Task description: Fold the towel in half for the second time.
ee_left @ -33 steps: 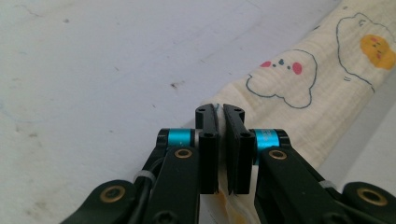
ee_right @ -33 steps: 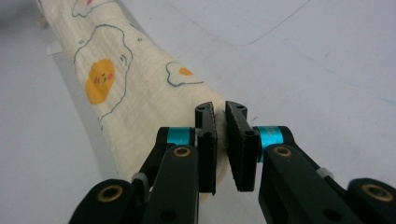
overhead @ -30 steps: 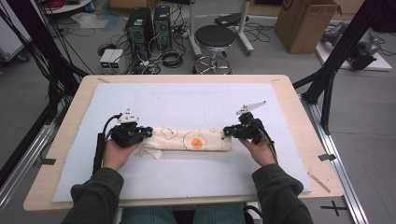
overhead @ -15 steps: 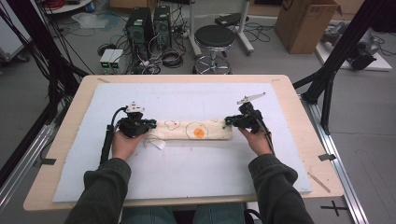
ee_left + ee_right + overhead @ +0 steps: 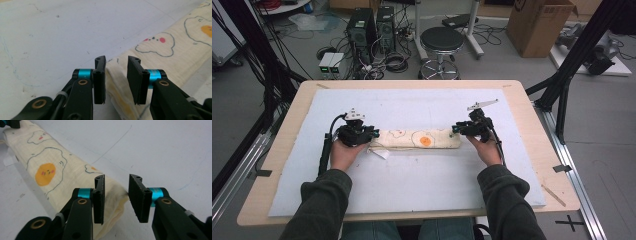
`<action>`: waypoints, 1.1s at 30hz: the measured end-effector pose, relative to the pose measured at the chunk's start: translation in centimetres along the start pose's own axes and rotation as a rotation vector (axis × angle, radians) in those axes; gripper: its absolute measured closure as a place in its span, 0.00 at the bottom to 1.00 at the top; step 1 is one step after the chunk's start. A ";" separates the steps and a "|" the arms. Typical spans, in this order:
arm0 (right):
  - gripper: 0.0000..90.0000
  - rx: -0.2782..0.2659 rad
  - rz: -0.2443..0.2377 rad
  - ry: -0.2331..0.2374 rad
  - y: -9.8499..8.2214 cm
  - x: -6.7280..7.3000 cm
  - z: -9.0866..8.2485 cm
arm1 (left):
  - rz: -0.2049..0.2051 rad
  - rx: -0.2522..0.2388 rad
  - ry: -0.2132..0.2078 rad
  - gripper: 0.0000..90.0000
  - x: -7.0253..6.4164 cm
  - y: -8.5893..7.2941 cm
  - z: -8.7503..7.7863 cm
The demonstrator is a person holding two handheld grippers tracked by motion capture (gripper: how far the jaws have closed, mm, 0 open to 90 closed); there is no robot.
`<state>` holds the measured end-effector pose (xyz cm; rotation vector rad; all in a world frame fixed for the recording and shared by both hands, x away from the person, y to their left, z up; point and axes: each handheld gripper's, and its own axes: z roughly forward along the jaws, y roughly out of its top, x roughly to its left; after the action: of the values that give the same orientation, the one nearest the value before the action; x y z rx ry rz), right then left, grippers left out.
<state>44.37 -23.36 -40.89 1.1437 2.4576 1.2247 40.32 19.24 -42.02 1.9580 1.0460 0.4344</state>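
Note:
A cream cloth (image 5: 419, 140) printed with fried eggs lies folded into a long strip across the white mat (image 5: 412, 180). My left gripper (image 5: 373, 135) is at its left end and my right gripper (image 5: 454, 129) at its right end. Both pairs of jaws have just been opening. In the left gripper view the cloth (image 5: 175, 50) has its end fold between the parted jaws of the gripper (image 5: 117, 60), with a gap at the pads. In the right gripper view the cloth (image 5: 50, 162) has its end lying slack between the jaws of the gripper (image 5: 116, 178).
The mat covers most of a wooden table (image 5: 277, 165). A small white tag (image 5: 382, 153) sticks out under the cloth's left end. Beyond the far edge stand a black stool (image 5: 441, 40), computer cases (image 5: 372, 25) and a cardboard box (image 5: 537, 25).
Both hands carried the cloth a little farther from the person, then set it down. The jaws of both grippers have parted and no longer pinch the cloth ends.

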 end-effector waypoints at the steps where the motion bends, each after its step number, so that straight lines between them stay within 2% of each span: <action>1: 0.72 -0.006 -0.007 -0.001 0.0 0.0 -0.1 | 0.001 -0.006 0.001 0.73 -0.1 0.0 -0.1; 6: 0.67 -0.034 -0.003 0.010 0.1 0.2 -0.9 | 0.008 -0.027 0.004 0.67 -0.2 0.2 -0.9; 17: 0.55 -0.067 0.003 0.019 0.2 0.7 -1.6 | 0.016 -0.059 -0.036 0.59 -0.8 0.5 -2.2; 22: 0.49 -0.069 0.002 0.021 0.3 1.0 -1.6 | 0.024 -0.052 -0.046 0.58 -1.0 0.5 -2.5; 24: 0.47 -0.071 0.019 0.027 0.3 1.1 -1.8 | 0.018 -0.052 -0.047 0.57 -1.1 0.5 -2.5; 30: 0.40 -0.084 0.020 0.027 0.3 1.1 -2.0 | 0.025 -0.055 -0.057 0.54 -1.3 0.5 -2.8; 33: 0.38 -0.088 0.037 0.029 0.3 1.2 -2.2 | 0.032 -0.051 -0.051 0.53 -1.4 0.5 -2.9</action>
<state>42.70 -23.76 -39.07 1.1606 2.3874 1.3541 37.89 19.46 -39.77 1.9332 0.9636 0.4217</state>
